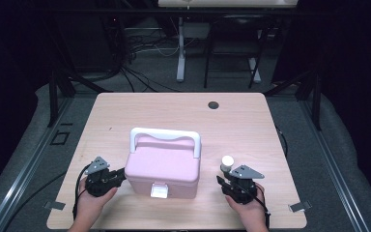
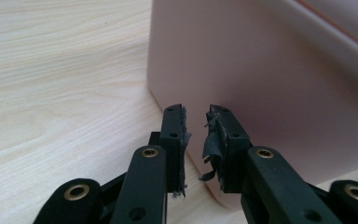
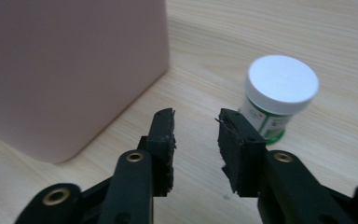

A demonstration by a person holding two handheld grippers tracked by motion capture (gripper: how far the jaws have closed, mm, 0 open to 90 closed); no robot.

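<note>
A pink lidded box [image 1: 164,166] with a white handle [image 1: 165,133] and a white front latch [image 1: 158,191] stands near the table's front. My left gripper [image 1: 121,175] sits at its left side. In the left gripper view the jaws [image 2: 196,112] stand a narrow gap apart with nothing between them, tips close to the box's rounded corner [image 2: 270,70]. A small white-capped jar [image 1: 227,162] with a green label stands right of the box. My right gripper [image 1: 222,182] is just in front of it, open and empty [image 3: 196,114]. The jar [image 3: 279,93] lies beyond its right jaw and the box wall [image 3: 65,60] to its left.
The light wooden table [image 1: 174,106] has a dark round hole [image 1: 213,105] at the back right. Metal clips sit at the front corners. Beyond the table are a dark floor, cables and the legs of another desk.
</note>
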